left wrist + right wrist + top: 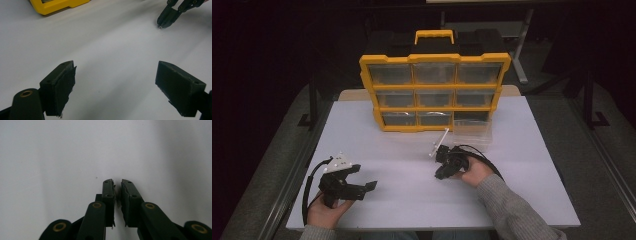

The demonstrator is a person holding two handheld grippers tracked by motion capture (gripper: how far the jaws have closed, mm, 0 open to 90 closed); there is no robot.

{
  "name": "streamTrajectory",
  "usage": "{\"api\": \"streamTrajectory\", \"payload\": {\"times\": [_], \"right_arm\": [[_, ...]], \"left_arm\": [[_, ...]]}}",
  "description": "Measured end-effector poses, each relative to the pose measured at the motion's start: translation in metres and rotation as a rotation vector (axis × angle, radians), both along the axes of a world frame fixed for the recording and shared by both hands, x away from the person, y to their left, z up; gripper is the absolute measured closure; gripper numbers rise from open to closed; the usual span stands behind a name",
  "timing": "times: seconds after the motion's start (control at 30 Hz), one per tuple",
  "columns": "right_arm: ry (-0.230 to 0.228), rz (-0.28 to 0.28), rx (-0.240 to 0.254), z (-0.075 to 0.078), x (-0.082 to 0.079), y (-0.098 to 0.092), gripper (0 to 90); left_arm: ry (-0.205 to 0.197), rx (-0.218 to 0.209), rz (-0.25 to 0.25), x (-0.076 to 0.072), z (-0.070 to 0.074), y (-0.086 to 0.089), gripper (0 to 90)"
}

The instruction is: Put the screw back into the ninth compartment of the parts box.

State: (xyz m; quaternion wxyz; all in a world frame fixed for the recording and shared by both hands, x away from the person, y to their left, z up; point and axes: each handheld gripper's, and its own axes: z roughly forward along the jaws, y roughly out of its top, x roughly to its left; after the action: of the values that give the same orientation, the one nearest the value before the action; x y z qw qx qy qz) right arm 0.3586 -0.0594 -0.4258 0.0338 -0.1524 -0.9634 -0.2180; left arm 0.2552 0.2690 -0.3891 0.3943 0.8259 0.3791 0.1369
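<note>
My right gripper (118, 182) points down at the white table (402, 200), jaws nearly together, with a small threaded metal piece like a screw (116, 203) pinched between the pads. In the high view the right gripper (440, 175) sits right of centre, held by a hand in a grey sleeve. From the left gripper view, the right gripper (162, 25) shows a tiny shiny bit at its tip. My left gripper (116, 72) stands wide open over bare tabletop with nothing between its jaws. In the high view the left gripper (365, 176) is near the front left.
A yellow parts organizer (434, 59) with clear drawers stands upright at the back of the table. Its bottom right slot (472, 116) is open, and a clear drawer (472, 134) lies on the table in front of it. Dark floor surrounds the table.
</note>
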Motion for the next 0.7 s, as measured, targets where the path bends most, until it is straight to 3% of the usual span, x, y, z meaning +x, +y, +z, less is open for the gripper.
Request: {"api": "streamTrajectory", "payload": {"times": [0.17, 0.33, 0.7], "right_arm": [[-0.025, 0.007, -0.014, 0.0, -0.0009, 0.001, 85.6], [-0.019, 0.007, -0.009, -0.0004, 0.0003, 0.0004, 85.9], [0.031, 0.002, 0.025, -0.0006, 0.0068, -0.0042, 86.1]], "left_arm": [[0.002, 0.0, 0.001, -0.0003, 0.0005, -0.0004, 15.6], [0.001, 0.001, -0.001, 0.0001, 0.0, -0.0002, 15.6], [0.001, 0.001, 0.001, -0.0001, 0.0001, 0.0003, 15.6]]}}
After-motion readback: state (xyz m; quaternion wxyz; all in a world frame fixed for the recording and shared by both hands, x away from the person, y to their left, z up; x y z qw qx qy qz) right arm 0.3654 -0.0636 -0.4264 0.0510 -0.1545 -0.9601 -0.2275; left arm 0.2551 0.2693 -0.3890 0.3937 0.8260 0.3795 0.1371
